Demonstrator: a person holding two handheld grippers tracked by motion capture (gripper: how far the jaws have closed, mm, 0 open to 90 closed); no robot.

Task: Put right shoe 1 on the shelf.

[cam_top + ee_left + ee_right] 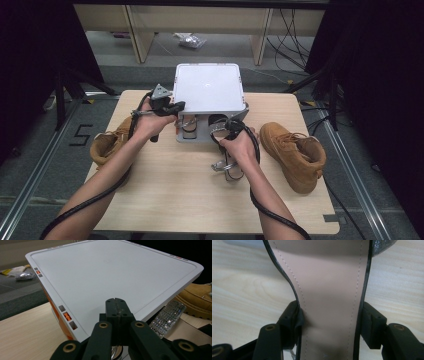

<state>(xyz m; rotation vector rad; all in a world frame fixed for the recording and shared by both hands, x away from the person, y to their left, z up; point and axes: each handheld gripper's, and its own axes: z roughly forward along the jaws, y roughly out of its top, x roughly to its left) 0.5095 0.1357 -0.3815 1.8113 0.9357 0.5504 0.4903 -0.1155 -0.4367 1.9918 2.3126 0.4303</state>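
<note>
On tabletop, centre: a white-lidded grey box (208,87) was set at the far middle, its open front facing the person.
Right gripper: (329,315) was clamped on a sandal (327,290) across the narrow waist of its pinkish insole, one pad pressed to each black edge; jaws were held wide by the sole's width.
Sandal position: (227,167) was held just above the tabletop, in front of the box and near its right front corner, well short of the near edge; clear straps were seen hanging below the hand.
Left gripper: (116,307) was fully closed, pads met, nothing held between them.
Left gripper position: (167,106) was held at the box's left front corner, pointed over the white lid (112,277).
Box detail: orange latch marks (67,316) were noted along the lid rim.
Second sandal: a glittery strap (168,316) was visible just past the lid edge, at the box front.
Boots: one tan boot (295,152) was laid on the right of the tabletop, another (110,142) at the left edge, partly hidden by the left forearm.
Tabletop: light wood (175,190), bare in the near half.
</note>
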